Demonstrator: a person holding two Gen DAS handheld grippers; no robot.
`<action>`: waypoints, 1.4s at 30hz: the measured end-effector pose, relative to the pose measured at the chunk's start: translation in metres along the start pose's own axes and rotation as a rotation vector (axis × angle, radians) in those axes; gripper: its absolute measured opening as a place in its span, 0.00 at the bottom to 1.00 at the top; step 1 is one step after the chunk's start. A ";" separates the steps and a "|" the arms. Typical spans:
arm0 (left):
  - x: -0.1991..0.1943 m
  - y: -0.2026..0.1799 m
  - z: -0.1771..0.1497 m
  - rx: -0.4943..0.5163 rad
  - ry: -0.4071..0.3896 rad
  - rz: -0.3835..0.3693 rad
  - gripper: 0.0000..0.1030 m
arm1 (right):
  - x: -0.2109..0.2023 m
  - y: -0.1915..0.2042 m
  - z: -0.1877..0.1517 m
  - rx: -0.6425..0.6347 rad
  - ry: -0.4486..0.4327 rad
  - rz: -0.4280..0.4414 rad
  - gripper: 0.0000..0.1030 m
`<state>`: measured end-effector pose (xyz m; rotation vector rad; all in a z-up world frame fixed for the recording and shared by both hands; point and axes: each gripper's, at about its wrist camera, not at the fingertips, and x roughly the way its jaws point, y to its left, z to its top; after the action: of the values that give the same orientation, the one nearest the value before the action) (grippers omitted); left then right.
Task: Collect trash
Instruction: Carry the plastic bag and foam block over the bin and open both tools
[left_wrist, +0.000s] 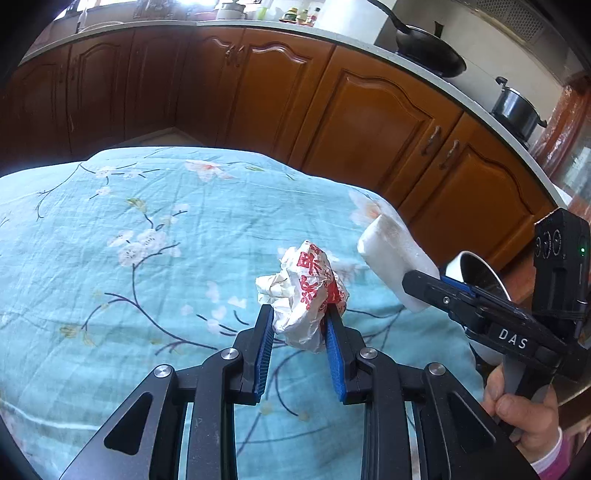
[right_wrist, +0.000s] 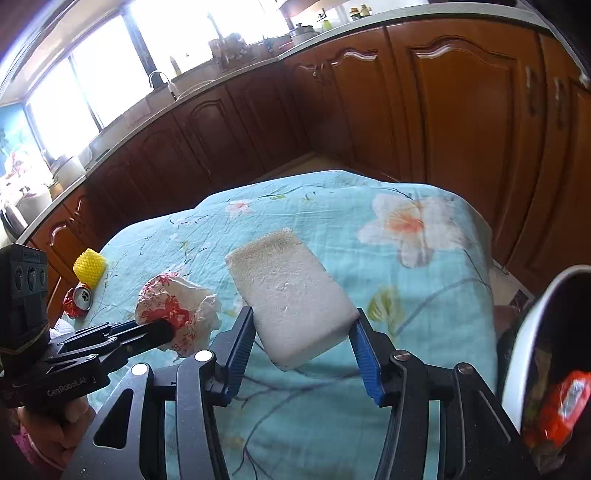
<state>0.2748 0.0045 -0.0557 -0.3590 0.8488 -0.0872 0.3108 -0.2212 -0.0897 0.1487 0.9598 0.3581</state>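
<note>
Left gripper (left_wrist: 299, 314) clamps crumpled paper wrapper (left_wrist: 304, 291) above floral cloth (left_wrist: 129, 240). Right gripper (right_wrist: 301, 325), half open, grips white foam block (right_wrist: 291, 295); trash bin (right_wrist: 524, 350) just right.

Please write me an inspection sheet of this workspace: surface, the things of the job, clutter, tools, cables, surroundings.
Surface: table under a wrinkled light-blue flowered cloth.
Job's things: crumpled white-and-red paper wrapper; white foam block; crushed red drink can and yellow ribbed cup near the table's left edge; white bin at right, red packaging inside.
Clutter: nothing seen.
Tools: left tool clamped on the wrapper; right tool closed on the foam block.
Cables: nothing seen.
Surroundings: brown wooden cabinets, black wok, steel pot, bright window.
</note>
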 end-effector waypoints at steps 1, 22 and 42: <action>-0.001 -0.006 -0.002 0.010 0.004 -0.006 0.25 | -0.009 -0.003 -0.005 0.017 -0.011 -0.001 0.51; -0.021 -0.102 -0.040 0.196 0.031 -0.079 0.25 | -0.122 -0.039 -0.074 0.206 -0.167 -0.067 0.51; -0.011 -0.142 -0.047 0.274 0.052 -0.106 0.25 | -0.159 -0.076 -0.103 0.297 -0.210 -0.137 0.52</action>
<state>0.2424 -0.1394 -0.0273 -0.1438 0.8560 -0.3089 0.1615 -0.3528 -0.0467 0.3817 0.8057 0.0698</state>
